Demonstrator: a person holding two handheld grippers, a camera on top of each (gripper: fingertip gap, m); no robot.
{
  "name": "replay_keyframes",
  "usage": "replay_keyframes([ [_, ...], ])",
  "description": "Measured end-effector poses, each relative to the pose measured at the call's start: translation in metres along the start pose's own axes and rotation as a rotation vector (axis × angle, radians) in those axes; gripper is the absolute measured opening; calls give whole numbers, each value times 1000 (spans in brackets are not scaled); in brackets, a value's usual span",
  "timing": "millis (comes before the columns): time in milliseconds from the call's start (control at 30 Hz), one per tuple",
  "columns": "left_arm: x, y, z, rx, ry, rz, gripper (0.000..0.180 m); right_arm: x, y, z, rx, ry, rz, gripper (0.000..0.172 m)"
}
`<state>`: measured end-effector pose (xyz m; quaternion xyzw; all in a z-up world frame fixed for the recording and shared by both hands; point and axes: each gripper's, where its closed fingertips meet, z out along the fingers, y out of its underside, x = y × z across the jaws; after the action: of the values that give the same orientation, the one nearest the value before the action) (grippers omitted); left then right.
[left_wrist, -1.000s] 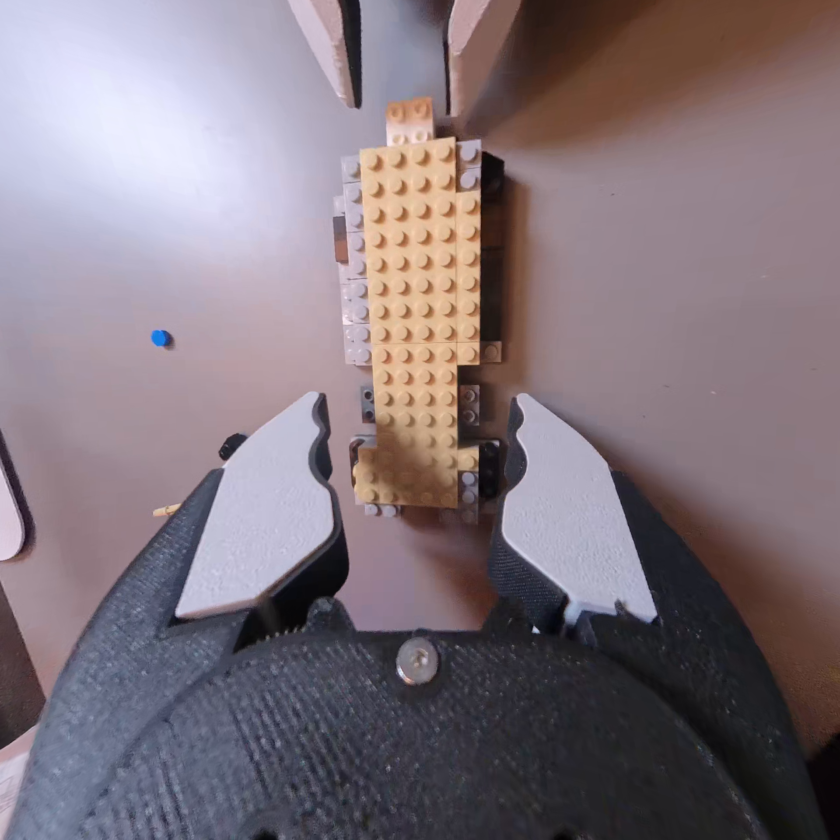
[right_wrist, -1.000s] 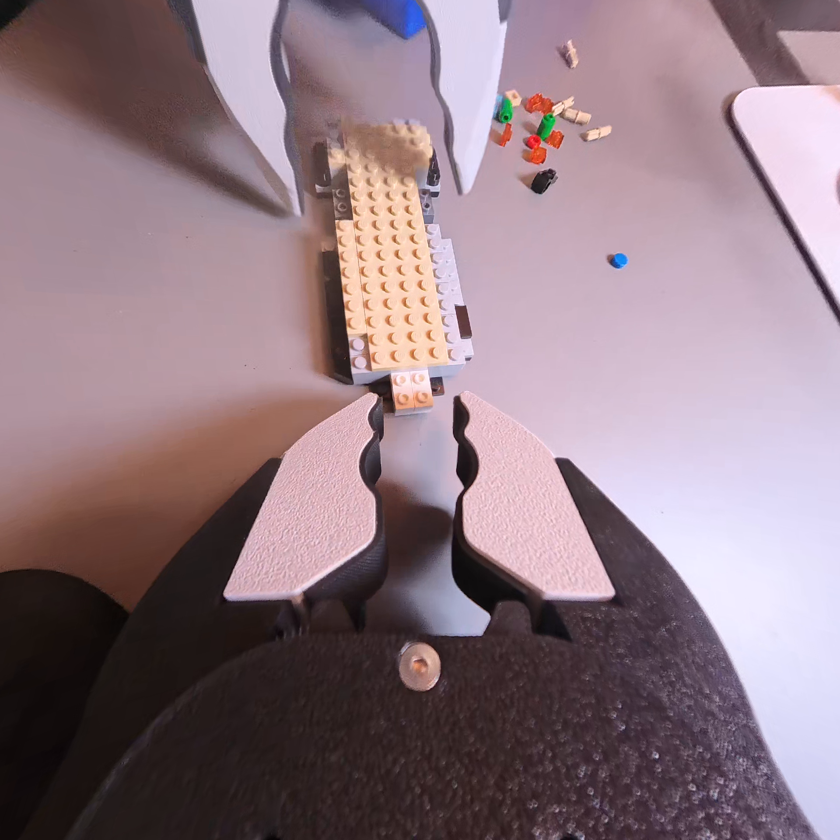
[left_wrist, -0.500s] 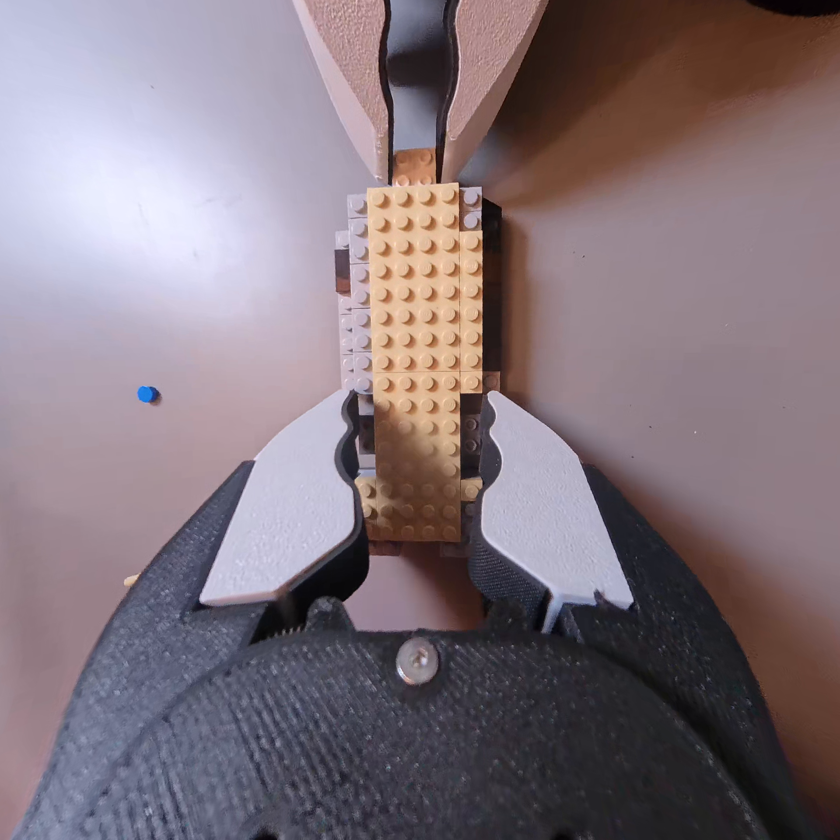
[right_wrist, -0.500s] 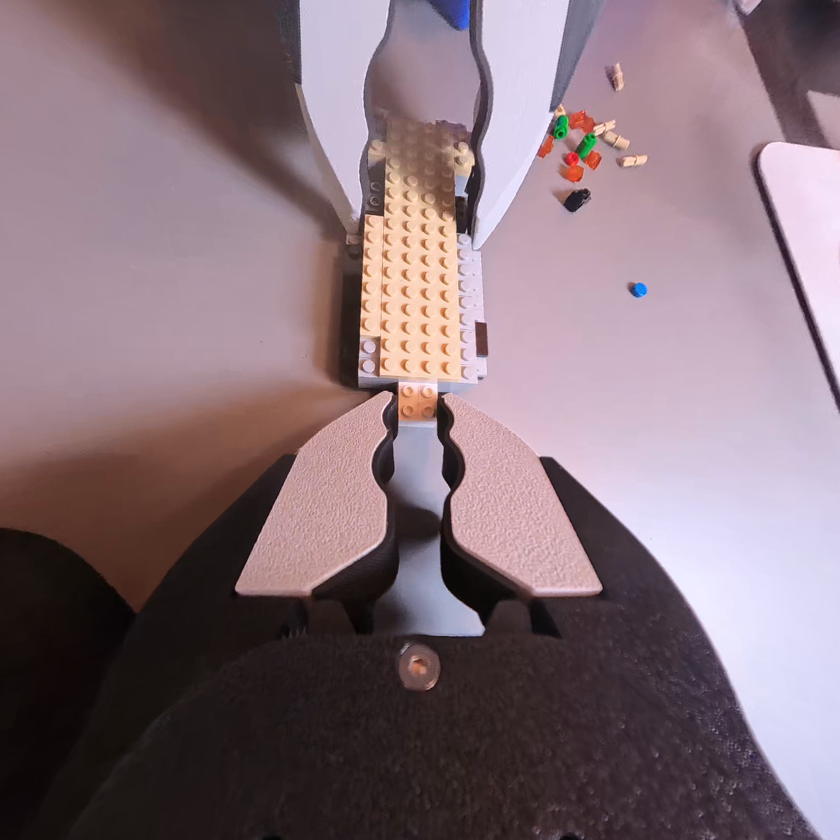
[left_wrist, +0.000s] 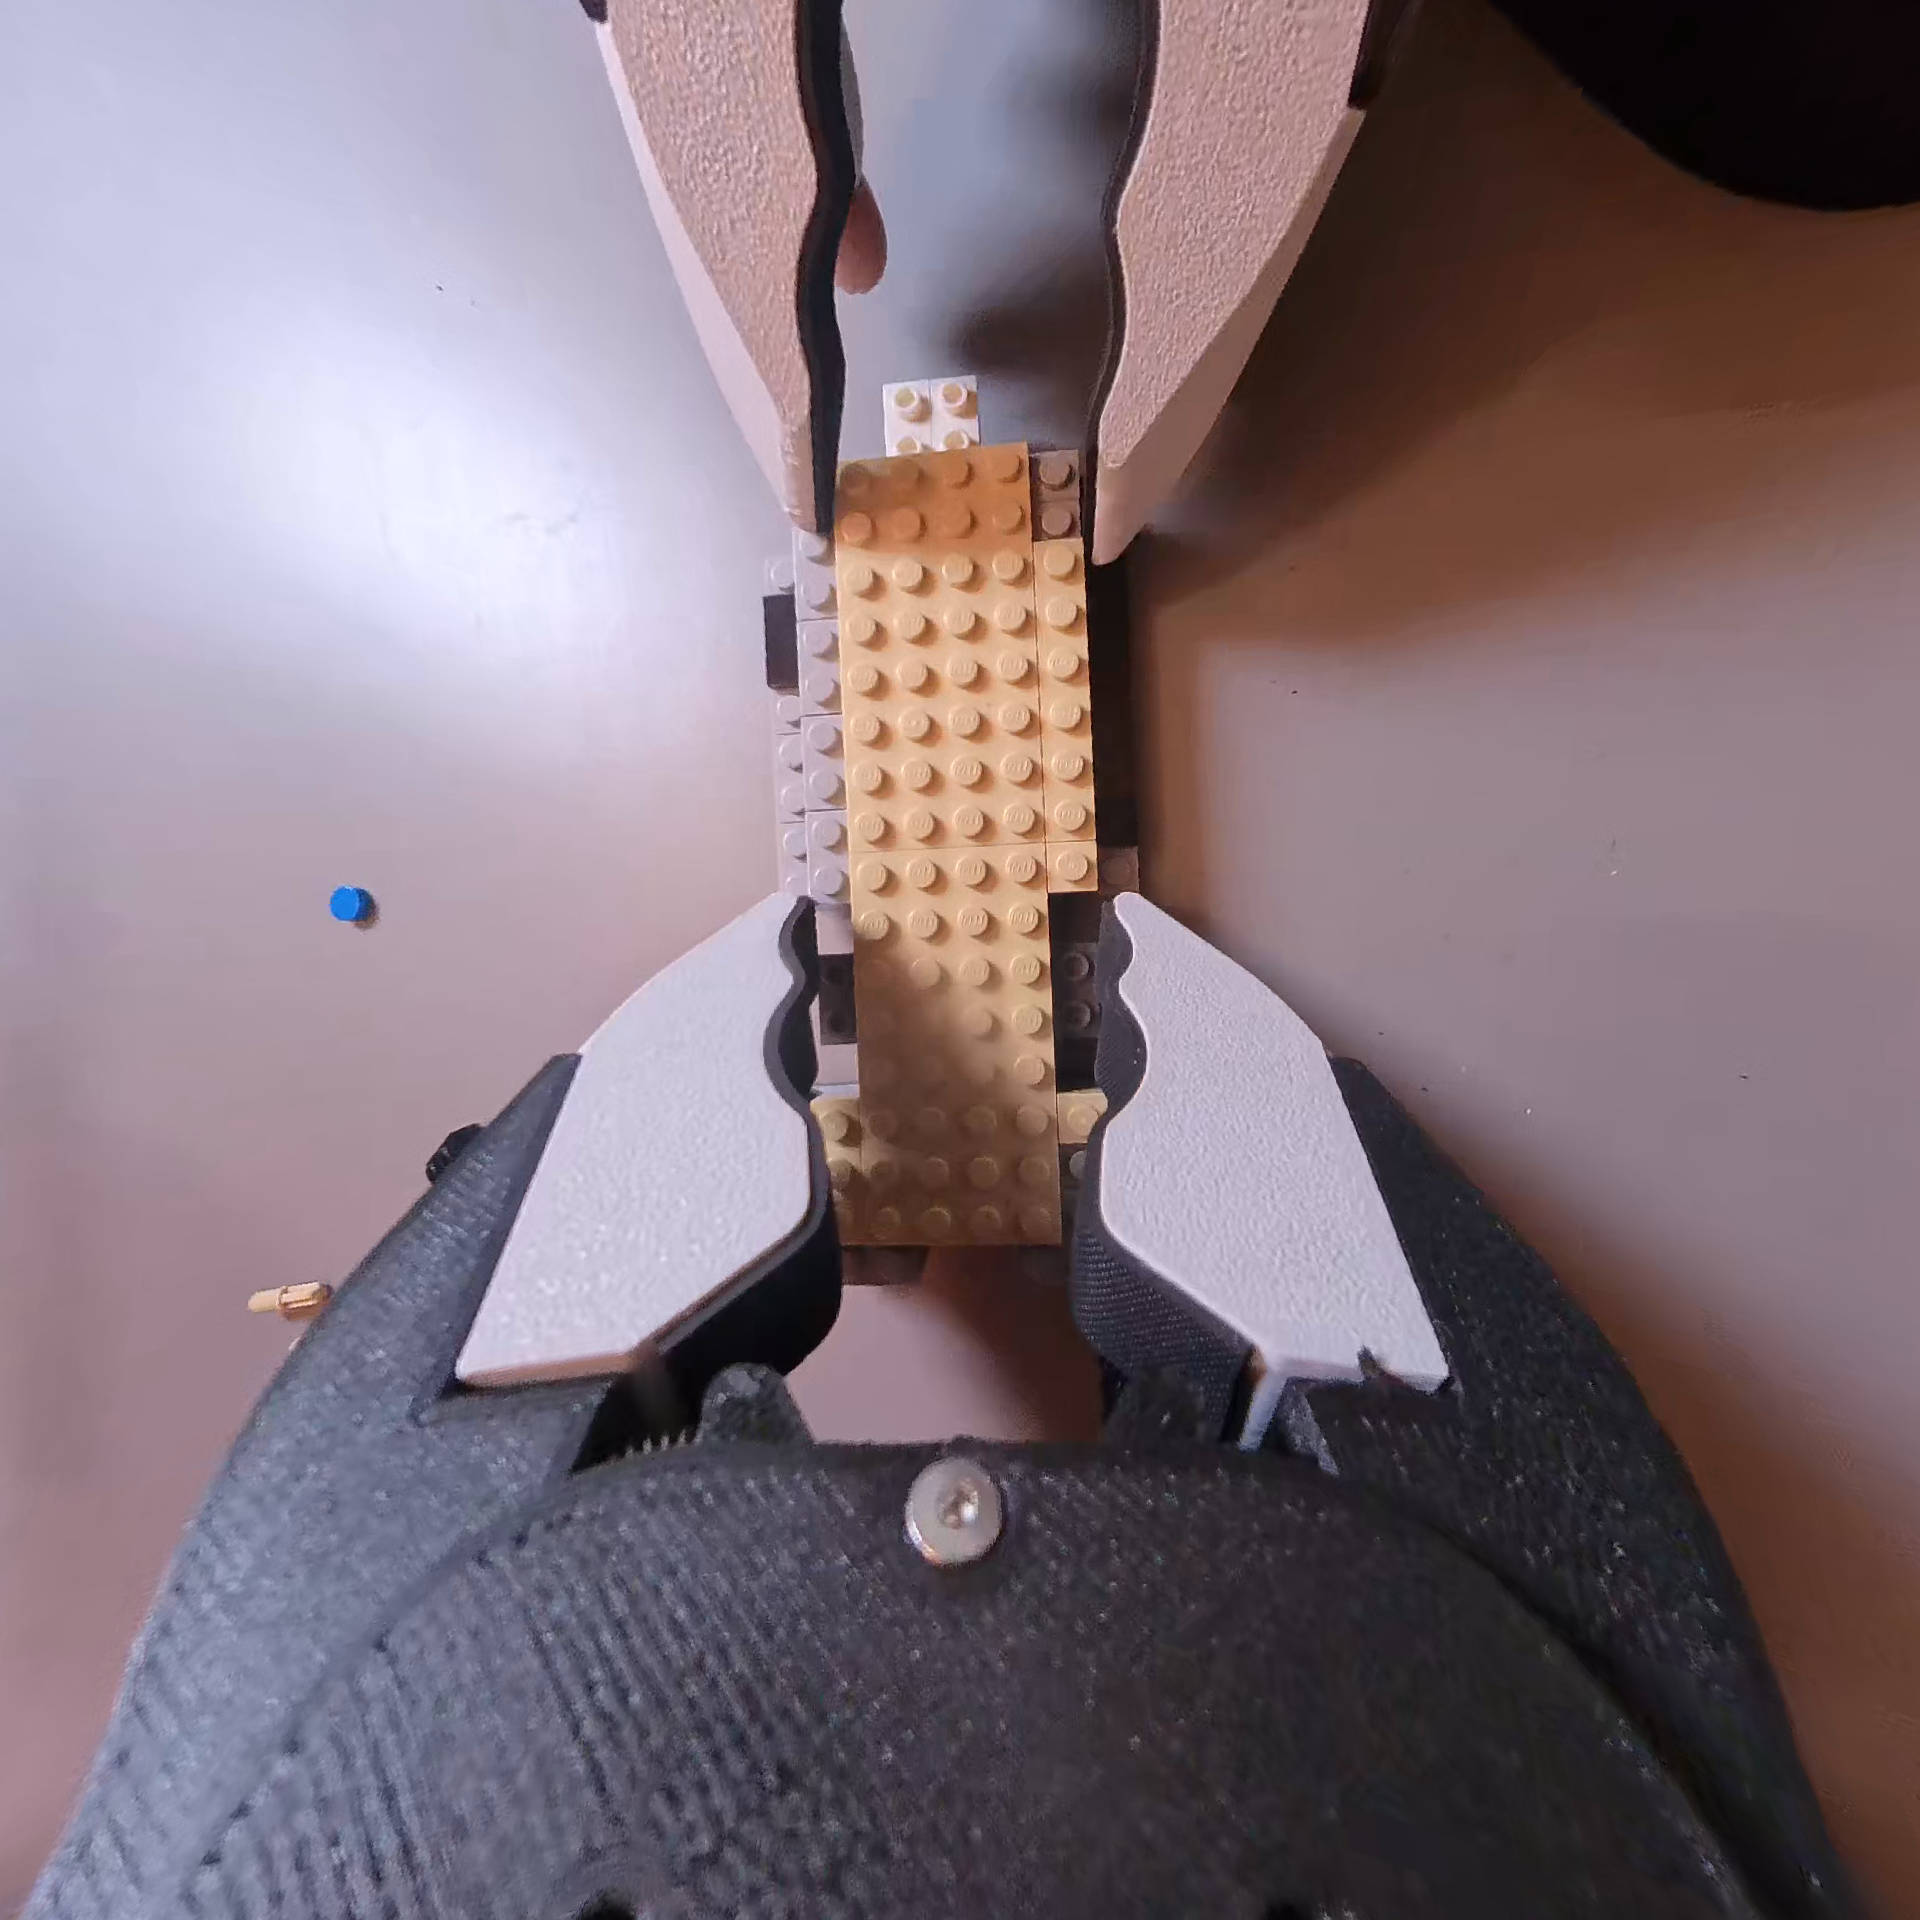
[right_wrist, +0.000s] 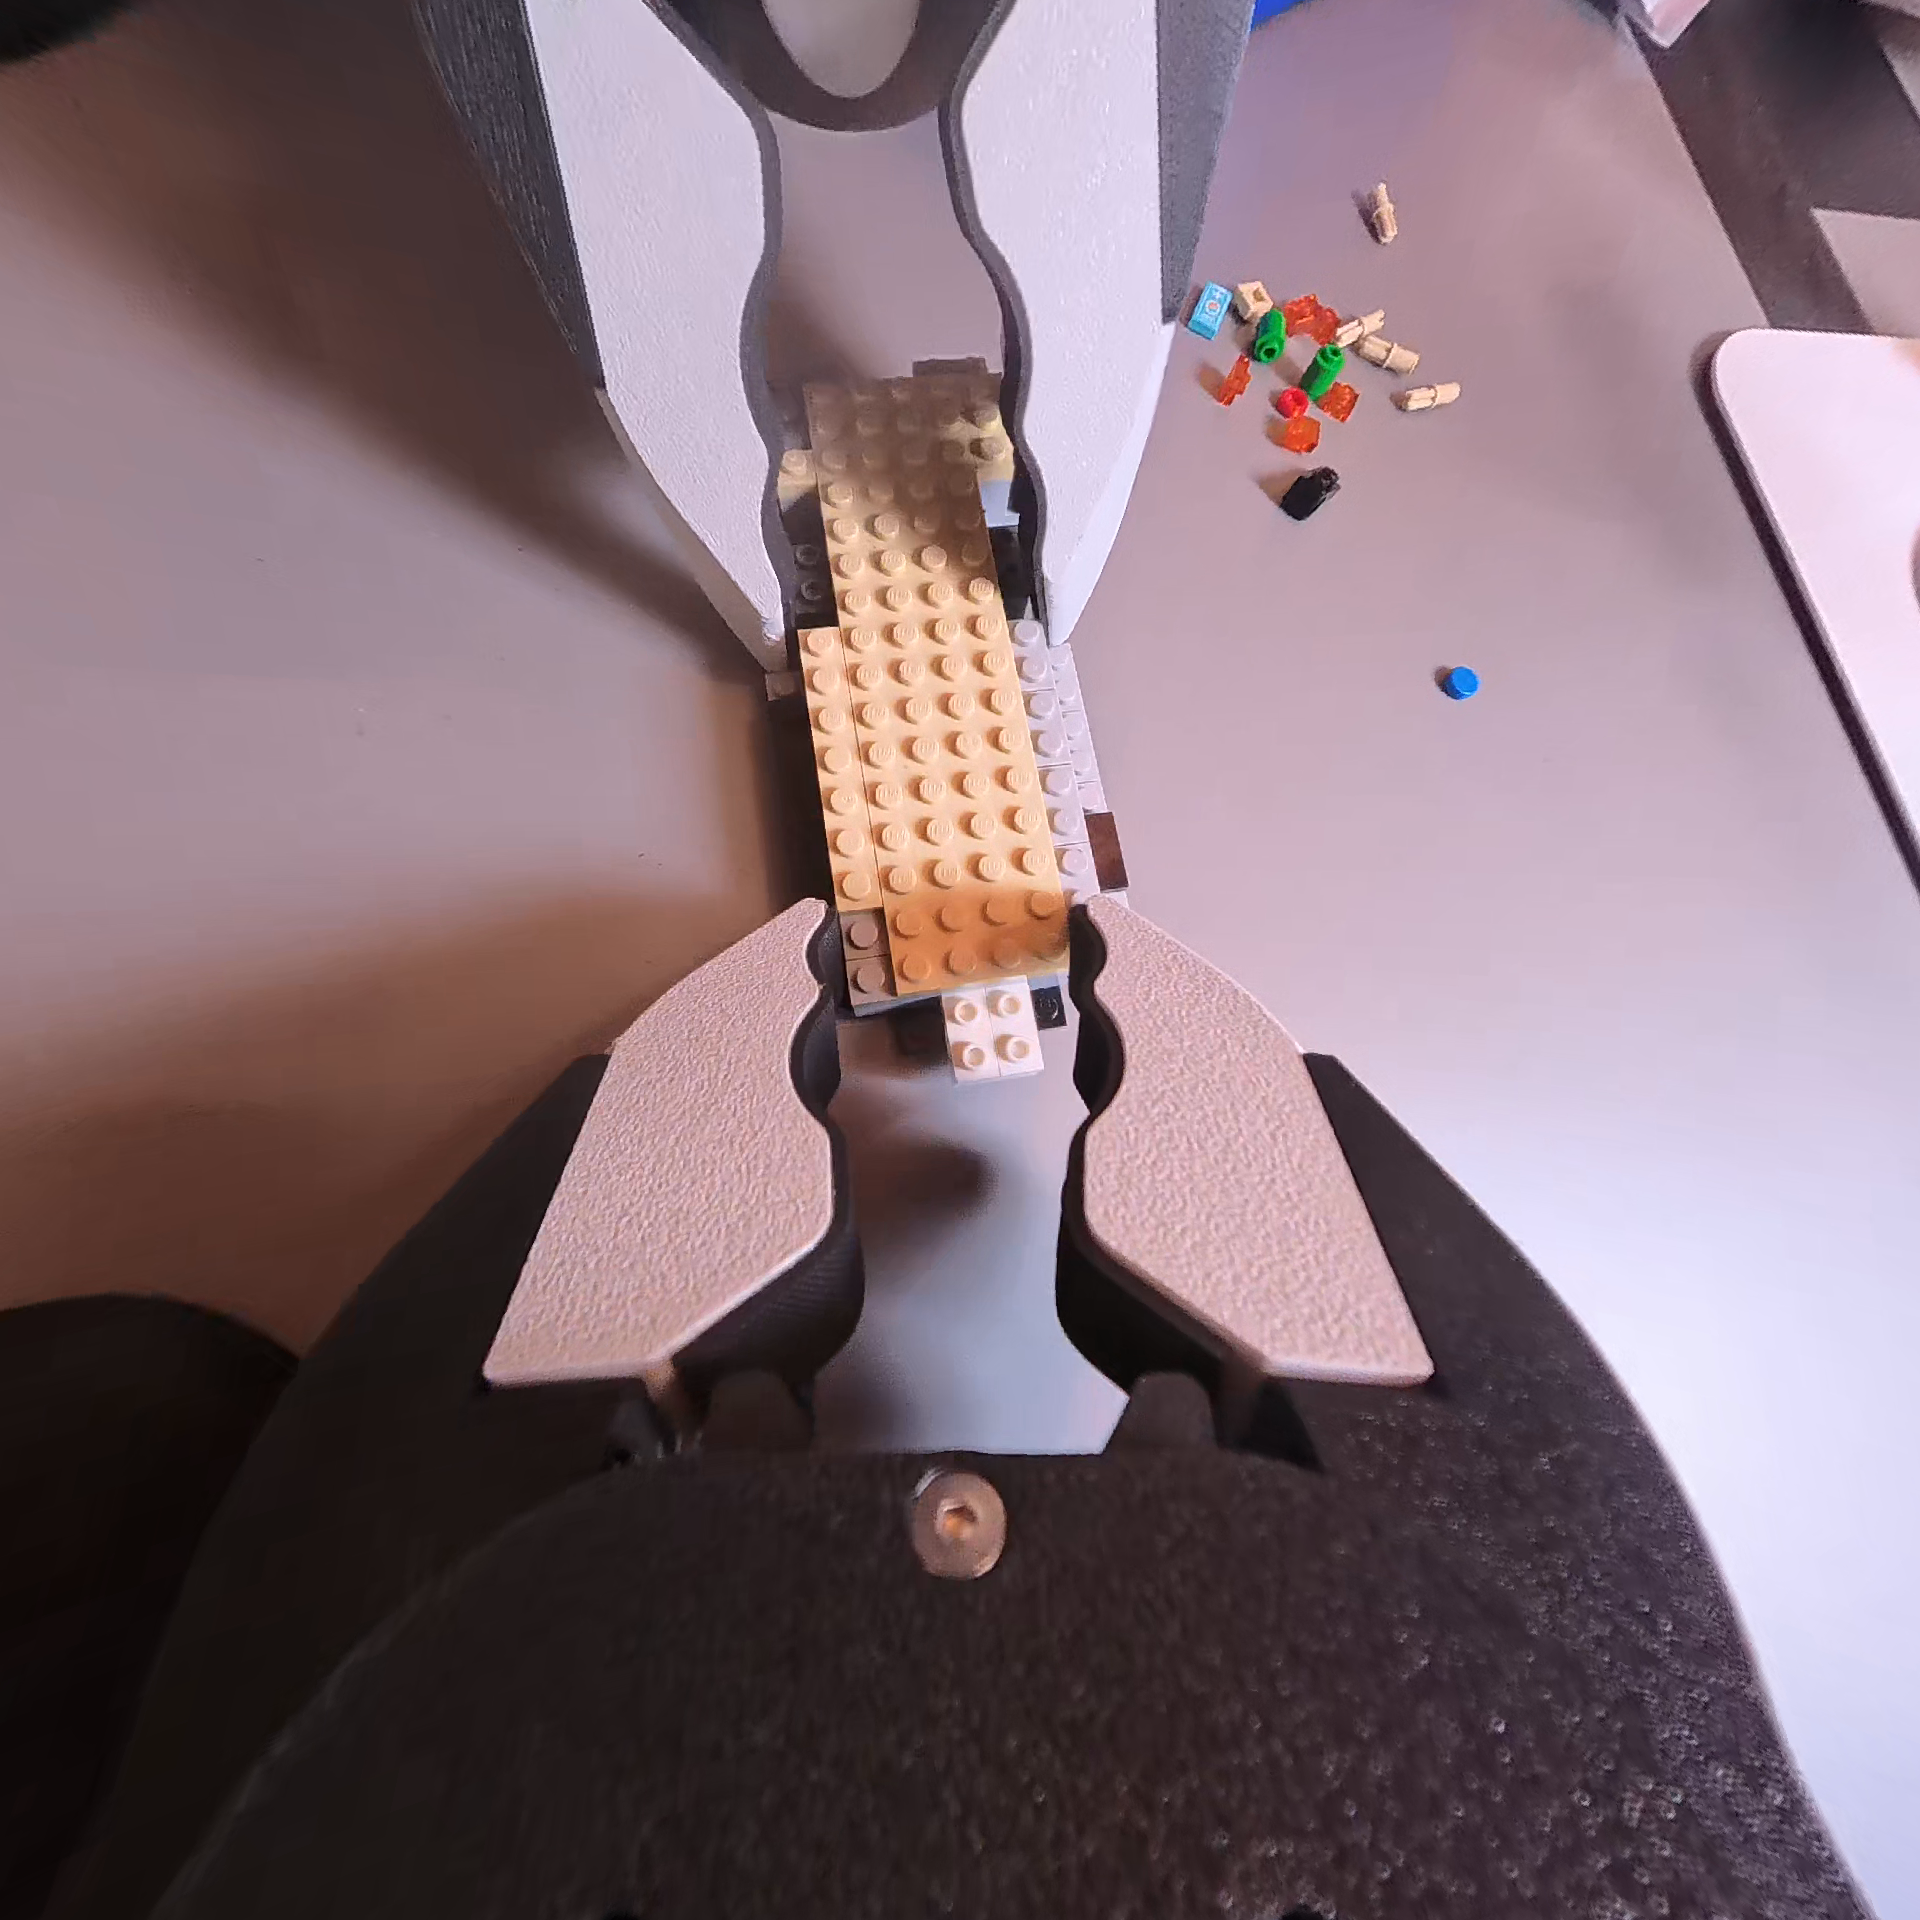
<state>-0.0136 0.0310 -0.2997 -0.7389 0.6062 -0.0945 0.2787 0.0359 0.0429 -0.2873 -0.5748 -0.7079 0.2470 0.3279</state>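
A long flat model of tan studded building bricks with grey and black edge pieces (left_wrist: 961, 769) lies on a smooth grey table (left_wrist: 1507, 831). The left gripper (left_wrist: 956, 935) and the right gripper (right_wrist: 951, 935) face each other from the two ends of the model.

The left gripper's grey fingers (left_wrist: 686, 1132) are closed on the sides of the narrow near end, pads pressed on the dark side bricks. The right gripper's fingertips (right_wrist: 1153, 997) sit on either side of the far end, touching its side edges. A small cream square brick (right_wrist: 992, 1034) sticks out of that end, free between the fingers.

Off to one side lie a tiny round blue stud (right_wrist: 1458, 682), a black piece (right_wrist: 1307, 491), and a little heap of orange, green, red and tan bits (right_wrist: 1320, 358). A white flat board (right_wrist: 1829, 540) lies at the table's edge. None of these block the grippers.

Both grippers reach in low, level with the tabletop and in line with the model.
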Motion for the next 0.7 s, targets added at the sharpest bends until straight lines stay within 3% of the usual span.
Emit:
replay_keyframes([
  [133, 9, 1, -7, 3, 38, 11, 54, 9, 6, -2, -8, 21, 33, 41],
  [233, 21, -5, -19, 54, 111, -13, 43, 29, 15, -7, -43, 129, 39, 28],
  [333, 16, -5, -31, 91, 106, -32, 39, 32, 12, -14, -35, 147, 58, 27],
  [500, 24, 22, -32, -15, 199, -113, 62, 10, -1, -13, -37, 67, 172, 46],
  [700, 58, 6, -21, -25, 253, -62, 51, -6, 1, 3, -109, 79, 233, 65],
])
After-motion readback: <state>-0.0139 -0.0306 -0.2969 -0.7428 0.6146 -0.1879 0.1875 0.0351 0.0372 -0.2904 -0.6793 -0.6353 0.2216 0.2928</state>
